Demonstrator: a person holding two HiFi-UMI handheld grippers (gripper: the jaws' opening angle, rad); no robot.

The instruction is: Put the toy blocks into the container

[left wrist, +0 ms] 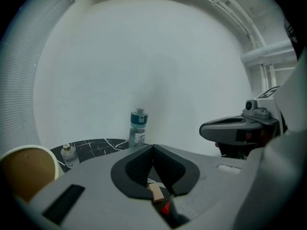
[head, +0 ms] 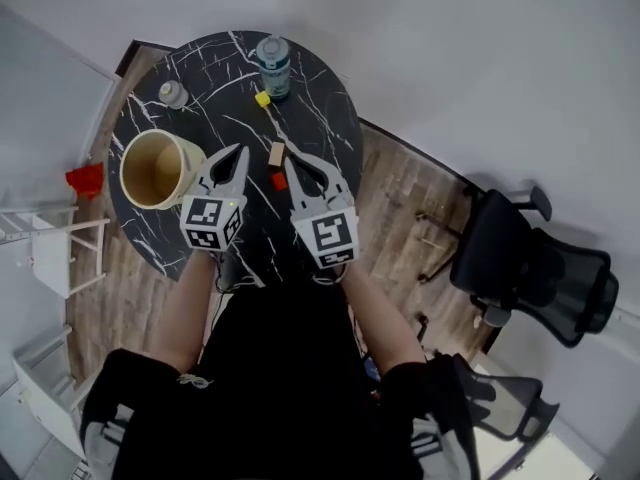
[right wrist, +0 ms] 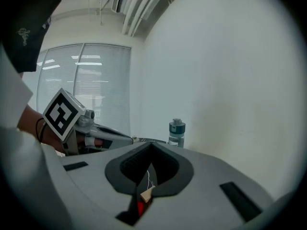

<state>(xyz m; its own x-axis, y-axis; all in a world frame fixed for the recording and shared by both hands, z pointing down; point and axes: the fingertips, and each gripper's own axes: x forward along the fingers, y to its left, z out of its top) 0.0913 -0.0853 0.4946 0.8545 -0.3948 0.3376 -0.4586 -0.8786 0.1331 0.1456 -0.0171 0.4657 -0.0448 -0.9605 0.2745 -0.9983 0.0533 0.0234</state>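
1. Round black marble tabletop with white veins, seen from above, standing on a wood floor beside a white wall.
2. A tan, open-topped container stands at the left edge of the tabletop.
3. A tan block and a red block lie near the middle of the tabletop, just beside each other, with the red one nearer the person.
4. A yellow block lies toward the far edge, just beside the base of a water bottle with a teal cap.
5. A small glass jar stands near the far left edge, apart from the other things.
6. The left gripper hovers with its jaws pressed together and nothing between them. It sits between the container and the tan and red blocks.
7. The right gripper also has its jaws fully together and holds nothing. Its tip is just to the right of the tan and red blocks.
8. Both gripper views show those two blocks through the gap below the closed jaws, with the water bottle upright beyond.
9. A black office chair stands on the floor to the right of the table, and a small red object lies on the floor to the left.
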